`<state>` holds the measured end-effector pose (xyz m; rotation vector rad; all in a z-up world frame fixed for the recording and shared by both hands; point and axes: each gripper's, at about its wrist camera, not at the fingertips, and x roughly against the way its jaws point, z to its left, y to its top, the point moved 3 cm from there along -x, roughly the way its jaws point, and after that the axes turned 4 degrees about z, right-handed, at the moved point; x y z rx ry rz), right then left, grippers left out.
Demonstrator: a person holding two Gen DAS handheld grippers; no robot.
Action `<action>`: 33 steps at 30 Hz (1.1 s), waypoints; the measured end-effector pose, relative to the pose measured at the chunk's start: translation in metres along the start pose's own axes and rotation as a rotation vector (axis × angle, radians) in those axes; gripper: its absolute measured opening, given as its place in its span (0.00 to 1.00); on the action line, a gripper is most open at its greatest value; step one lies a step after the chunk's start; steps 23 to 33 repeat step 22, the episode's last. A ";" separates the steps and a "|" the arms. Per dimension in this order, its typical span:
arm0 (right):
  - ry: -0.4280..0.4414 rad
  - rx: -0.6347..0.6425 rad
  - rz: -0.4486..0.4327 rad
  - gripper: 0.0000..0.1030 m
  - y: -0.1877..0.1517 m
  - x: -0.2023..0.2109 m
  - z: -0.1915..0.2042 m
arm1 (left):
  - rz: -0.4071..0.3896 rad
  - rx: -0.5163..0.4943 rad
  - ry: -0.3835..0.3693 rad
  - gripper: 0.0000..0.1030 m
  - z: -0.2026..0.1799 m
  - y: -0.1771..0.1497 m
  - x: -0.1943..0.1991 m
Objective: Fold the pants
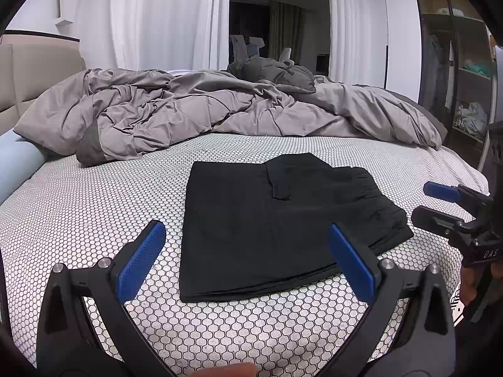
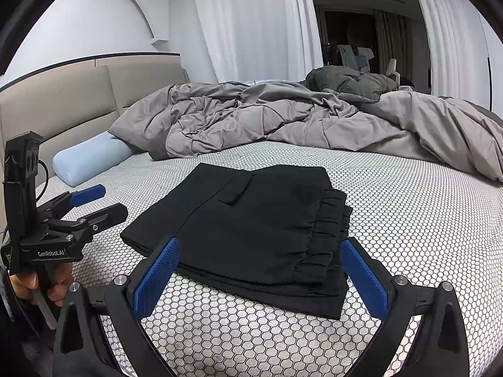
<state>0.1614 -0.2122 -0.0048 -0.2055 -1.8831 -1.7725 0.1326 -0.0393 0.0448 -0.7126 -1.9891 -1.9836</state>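
A: Two grippers, both empty. Left gripper [image 1: 246,257] has its blue pads spread wide, nothing between them; right gripper [image 2: 261,270] the same, jaws wide apart, hovering just short of the near edge of the pants [image 2: 251,229]

B: Location of the pants?

A: Lying on the honeycomb-patterned sheet [image 1: 94,207], in the near half of the bed, well apart from the crumpled grey duvet [image 1: 188,113] behind and the pale blue bolster [image 2: 88,160] by the headboard. Compact black rectangle, several layers stacked; elastic waistband [image 2: 327,235] on the right-hand side, a pocket flap on top

B: Step in hand?

A: Judgement: folding looks finished or nearly so. Neither tool touches the cloth. Layer edges at the near side are roughly aligned, though the bottom layer sticks out a little past the waistband stack

B: Next move?

A: If anything, a tidy-up: close one gripper lightly on the protruding edge and tuck it square, or press the stack flat. Otherwise, withdraw both. Risk: a pinch that catches only the upper layers would drag the stack open

B: Noted, cloth looks soft and limp, so handle low and slow
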 end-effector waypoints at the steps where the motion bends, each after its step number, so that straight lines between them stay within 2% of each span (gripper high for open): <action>1: 0.000 -0.001 0.000 1.00 0.000 0.000 0.000 | 0.000 0.001 0.000 0.99 0.000 0.000 0.000; 33: 0.001 -0.004 0.009 1.00 0.001 -0.002 0.003 | 0.000 -0.004 -0.008 0.99 0.003 0.004 -0.003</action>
